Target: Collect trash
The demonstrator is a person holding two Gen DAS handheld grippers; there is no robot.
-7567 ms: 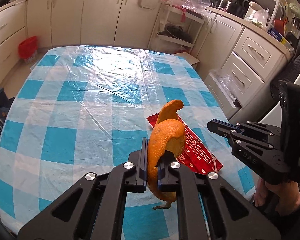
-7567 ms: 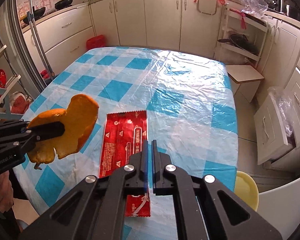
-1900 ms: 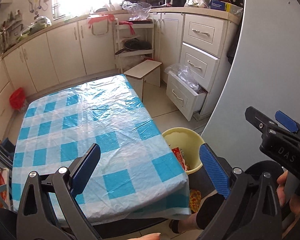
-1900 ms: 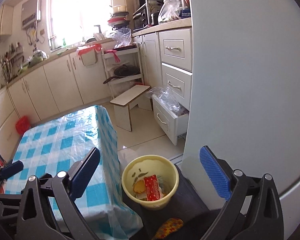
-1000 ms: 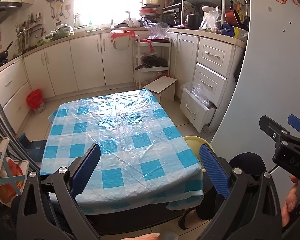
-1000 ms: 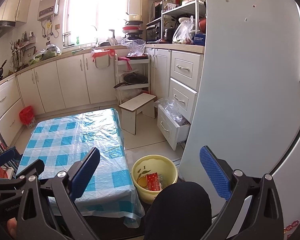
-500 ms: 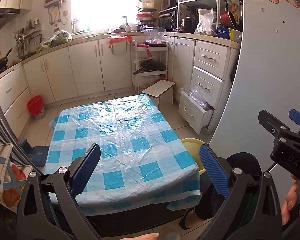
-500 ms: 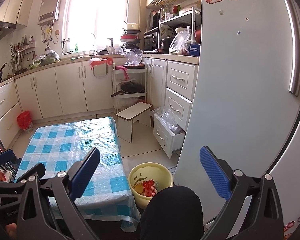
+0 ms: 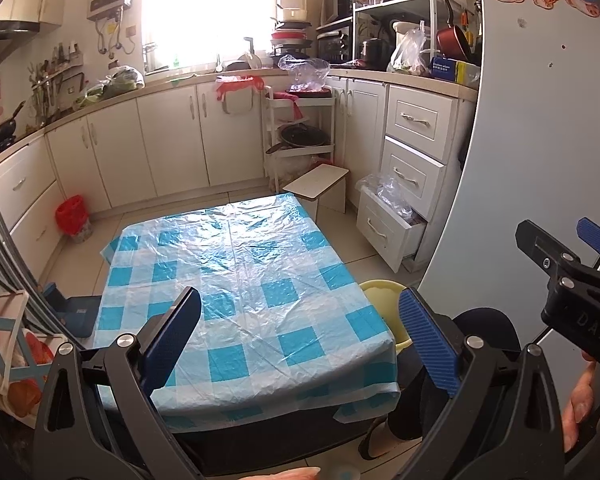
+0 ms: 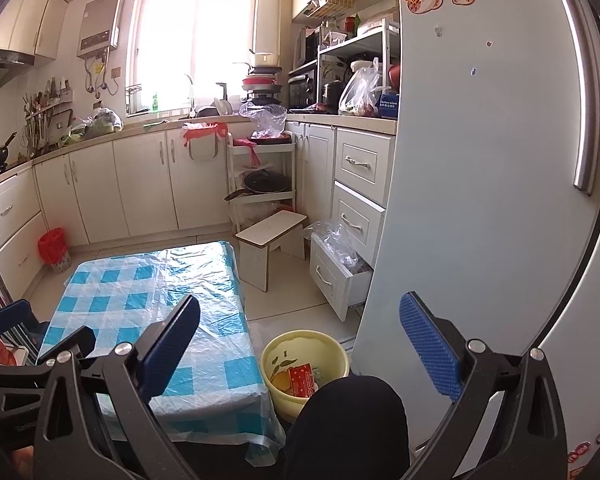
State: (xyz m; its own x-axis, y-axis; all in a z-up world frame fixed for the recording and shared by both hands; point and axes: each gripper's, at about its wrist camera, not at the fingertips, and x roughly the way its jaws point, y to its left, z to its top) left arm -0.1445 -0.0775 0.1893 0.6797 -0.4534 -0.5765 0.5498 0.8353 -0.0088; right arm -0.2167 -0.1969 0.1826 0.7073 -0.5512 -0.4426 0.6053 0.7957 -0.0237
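1. Trash lay inside the yellow bin (image 10: 304,360) on the floor, just beside the near right corner of the bench (image 10: 148,312): a red wrapper (image 10: 301,379) and, touching its left side, an orange peel (image 10: 282,380).
2. The red wrapper stood tilted against the bin's inner wall, its long axis running from the rim down toward the bottom; its lower end was cut off by a dark-clad knee (image 10: 348,424).
3. Only a small patch of the peel showed, so its shape and which way it pointed could not be told.
4. From the left wrist view the bin (image 9: 384,292) was mostly hidden behind the bench edge and the right finger of the left claw; its contents were out of sight there.
5. The left claw (image 9: 300,340) was spread wide with nothing between its blue pads, held above the near end of the bench (image 9: 240,280).
6. The right claw (image 10: 300,344) was likewise spread wide and bare, held high over the bin and the knee.
7. The bench carried only its blue-and-white checked cloth under a clear plastic sheet.
8. In the left wrist view the right claw (image 9: 572,256) appeared at the right edge, partly cut off, with fingers of a hand (image 9: 580,400) below it.
9. A foot (image 9: 376,436) in a sandal showed by the bench's near right corner, half hidden by the claw frame.
10. Writing on the wrapper was too small to read.
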